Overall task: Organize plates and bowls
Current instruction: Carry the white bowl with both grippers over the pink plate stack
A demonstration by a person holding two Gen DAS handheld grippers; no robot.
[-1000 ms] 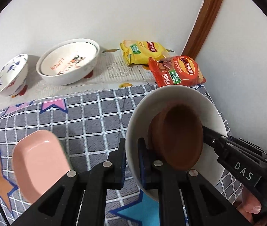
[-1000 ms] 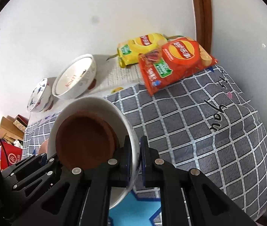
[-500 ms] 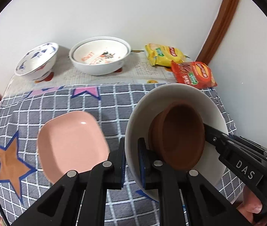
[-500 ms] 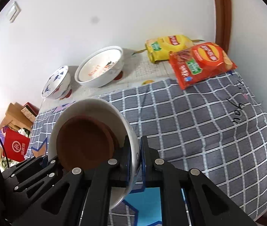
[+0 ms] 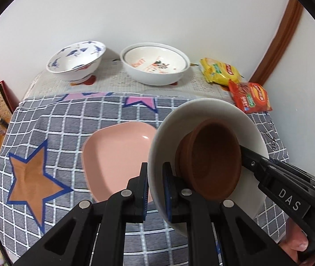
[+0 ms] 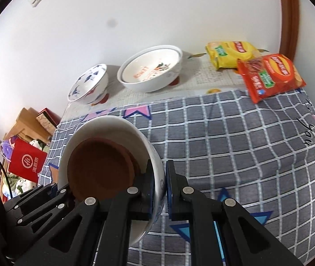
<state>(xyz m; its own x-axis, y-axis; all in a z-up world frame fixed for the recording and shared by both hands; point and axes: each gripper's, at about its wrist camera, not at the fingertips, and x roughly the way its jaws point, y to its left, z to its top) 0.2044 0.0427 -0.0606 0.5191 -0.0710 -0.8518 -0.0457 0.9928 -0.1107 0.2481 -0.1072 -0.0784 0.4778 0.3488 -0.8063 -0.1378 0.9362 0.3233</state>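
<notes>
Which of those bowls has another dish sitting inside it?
The plain white bowl clamped by both grippers; a brown clay dish sits inside. The blue-patterned bowl and lemon-print bowl by the wall are empty.

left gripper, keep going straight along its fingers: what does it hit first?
Likely the pink plate on the checked cloth, just ahead of the left gripper, which is clamped on the white bowl; depth is uncertain.

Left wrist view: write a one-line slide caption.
Both grippers clamp the white bowl holding a brown dish above the pink plate.
</notes>
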